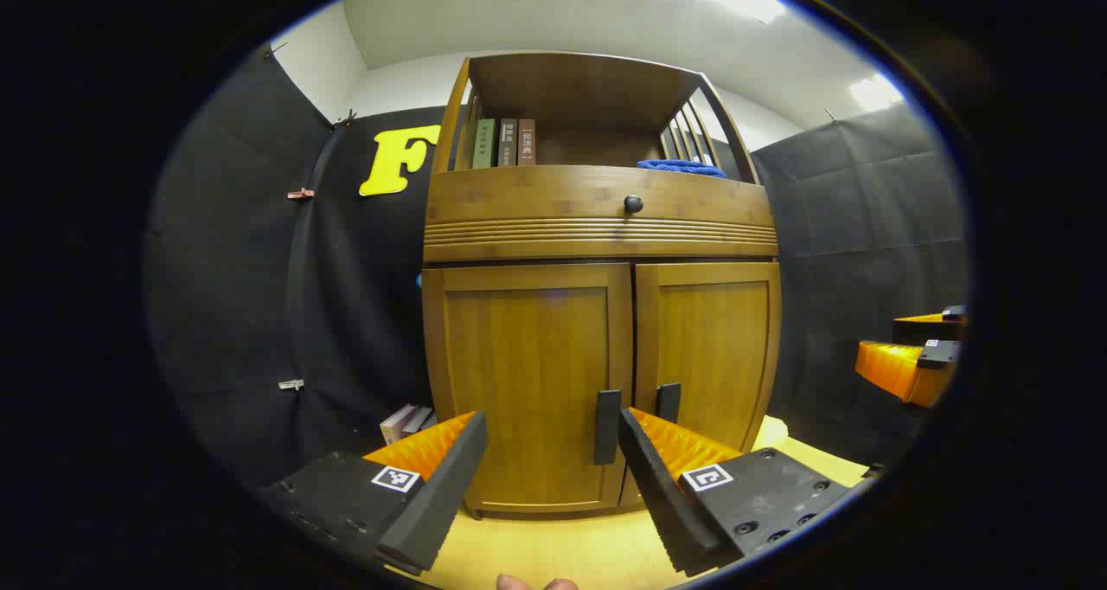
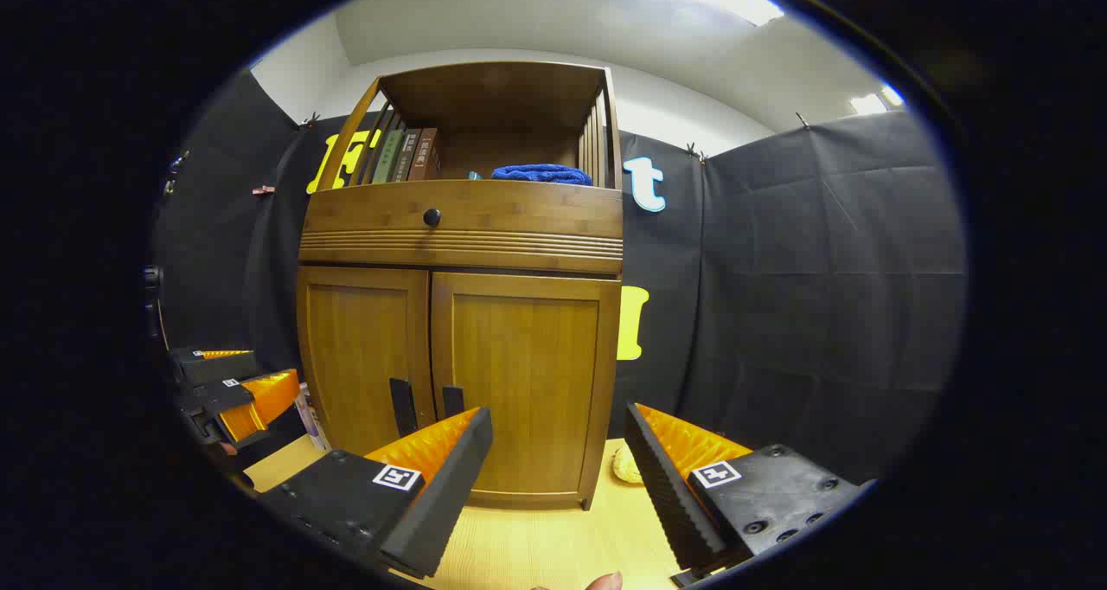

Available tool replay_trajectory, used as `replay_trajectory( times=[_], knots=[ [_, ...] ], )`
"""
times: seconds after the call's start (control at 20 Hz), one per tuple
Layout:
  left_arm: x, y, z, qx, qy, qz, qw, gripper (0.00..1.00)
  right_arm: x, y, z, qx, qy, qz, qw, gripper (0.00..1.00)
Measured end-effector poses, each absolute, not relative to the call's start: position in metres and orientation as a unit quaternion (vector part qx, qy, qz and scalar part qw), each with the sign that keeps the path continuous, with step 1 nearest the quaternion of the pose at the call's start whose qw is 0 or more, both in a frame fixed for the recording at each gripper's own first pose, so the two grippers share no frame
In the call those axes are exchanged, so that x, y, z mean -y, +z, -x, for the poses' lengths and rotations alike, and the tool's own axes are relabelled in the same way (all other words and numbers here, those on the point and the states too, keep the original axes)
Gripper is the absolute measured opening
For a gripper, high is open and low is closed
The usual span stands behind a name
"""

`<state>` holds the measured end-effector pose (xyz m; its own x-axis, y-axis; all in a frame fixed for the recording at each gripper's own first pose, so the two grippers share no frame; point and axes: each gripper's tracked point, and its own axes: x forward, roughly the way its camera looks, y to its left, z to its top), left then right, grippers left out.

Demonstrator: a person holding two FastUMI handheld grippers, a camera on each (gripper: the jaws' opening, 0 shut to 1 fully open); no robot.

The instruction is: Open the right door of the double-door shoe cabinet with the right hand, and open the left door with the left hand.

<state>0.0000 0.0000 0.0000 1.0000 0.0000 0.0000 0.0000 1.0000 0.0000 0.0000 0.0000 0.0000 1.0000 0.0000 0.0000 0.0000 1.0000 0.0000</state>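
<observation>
Right gripper [image 2: 553,464] is wide open and empty, fingers spread, touching nothing. Same for the left gripper [image 1: 553,469]: jaws wide apart, nothing between them.

Shoe cabinet [image 2: 458,227] stands ahead of both, on the light wood floor [image 2: 527,547]. Both doors are closed, so neither step is done yet.

Key geometry, right gripper view:
- right door [image 2: 519,391] sits dead ahead, a bit left of the gripper's centreline.
- right handle [image 2: 452,401] is a dark vertical bar at the door's inner edge, low down, just above the left finger's tip in the picture. Long axis is upright.
- left handle [image 2: 401,407] is just beside it across the centre seam.
- The other gripper appears off at the left edge, well apart from the cabinet.

Left gripper view:
- left door [image 1: 527,382] is straight ahead, and its handle [image 1: 608,427] lies between the two fingers in the picture, though still some way beyond them.
- The right door's handle there [image 1: 668,401] sits just above the right finger.

My read: the right gripper needs to shift left and go forward to straddle its bar, jaws horizontal across the upright handle. The handles are close together, so there's a risk of catching the wrong one.

Also in view: drawer knob [image 2: 431,218], books [image 2: 406,156] and blue cloth [image 2: 542,174] on the top shelf.
</observation>
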Motion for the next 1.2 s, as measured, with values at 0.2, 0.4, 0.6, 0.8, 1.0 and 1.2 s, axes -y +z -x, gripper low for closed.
replay_trajectory(
  times=[0.2, 0.4, 0.6, 0.8, 1.0, 1.2],
  knots=[
    [0.007, 0.006, 0.004, 0.007, -0.011, -0.009, 1.0, 0.94, 0.003, 0.001, 0.003, 0.002, -0.008, 0.0, 1.0, 0.98],
    [0.005, 0.005, 0.012, 0.008, -0.009, -0.005, 1.0, 0.92, 0.001, 0.0, 0.008, 0.002, -0.007, 0.001, 1.0, 0.98],
    [-0.005, 0.0, 0.028, 0.0, 0.005, 0.008, 1.0, 0.94, -0.011, 0.004, 0.014, 0.008, 0.01, 0.009, 1.0, 0.98],
    [-0.022, -0.003, 0.042, -0.003, 0.031, 0.002, 1.0, 0.92, -0.03, 0.003, 0.02, 0.004, 0.039, 0.001, 0.999, 0.98],
    [-0.034, -0.009, 0.051, -0.01, 0.041, 0.014, 0.999, 0.94, -0.049, -0.008, 0.014, -0.009, 0.056, -0.003, 0.998, 0.98],
    [-0.045, -0.016, 0.055, -0.02, 0.048, 0.017, 0.998, 0.92, -0.072, -0.024, -0.005, -0.02, 0.071, -0.001, 0.997, 0.98]
  ],
)
